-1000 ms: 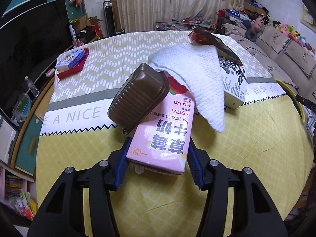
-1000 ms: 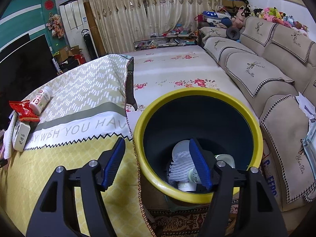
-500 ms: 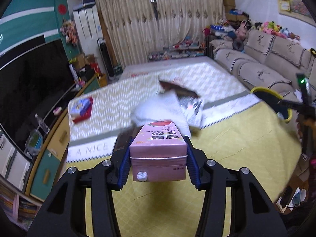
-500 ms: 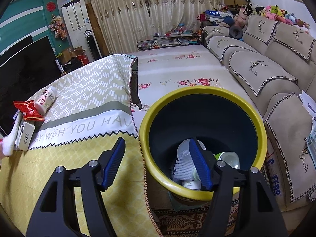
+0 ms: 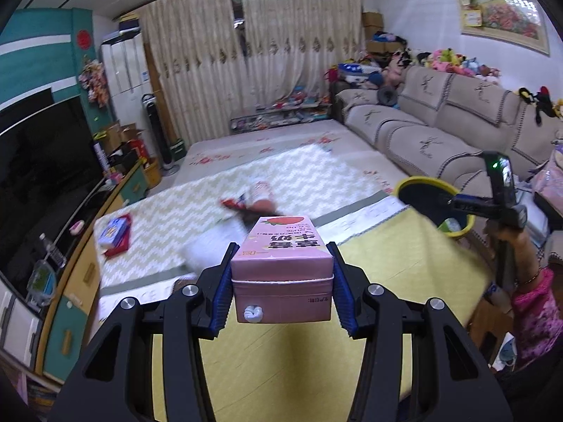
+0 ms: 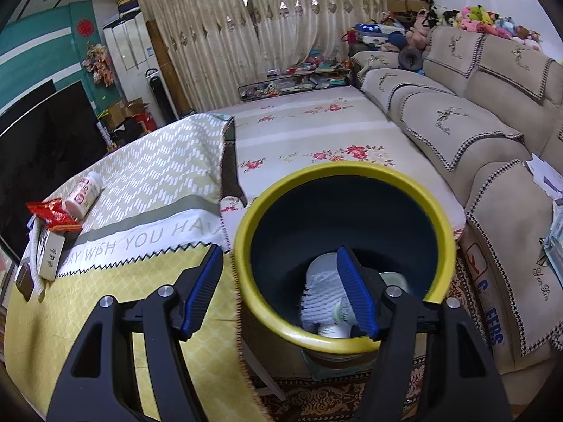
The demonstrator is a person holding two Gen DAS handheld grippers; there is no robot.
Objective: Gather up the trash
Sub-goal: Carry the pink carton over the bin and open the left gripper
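My left gripper (image 5: 281, 281) is shut on a pink strawberry milk carton (image 5: 281, 263) and holds it in the air above the yellow tablecloth (image 5: 404, 267). The yellow-rimmed dark bin (image 5: 427, 193) stands off the table's right edge. My right gripper (image 6: 278, 292) is open and empty, hovering over the bin's near rim (image 6: 267, 211). Inside the bin (image 6: 352, 218) lie white foam netting (image 6: 320, 292) and several containers. On the table lie a red wrapper (image 6: 52, 214), a white bottle (image 6: 84, 193) and a white carton (image 6: 51, 256).
A white knitted cloth (image 5: 214, 246) and a blue box on a red packet (image 5: 114, 232) lie on the table. A brown case (image 6: 24, 279) sits at the table's left edge. A beige sofa (image 6: 475, 123) runs along the right. A TV cabinet (image 5: 70, 281) stands left.
My left gripper lifted the pink carton off the table, out from under the brown case and cloth, and tilted up. The right gripper stayed open over the bin.
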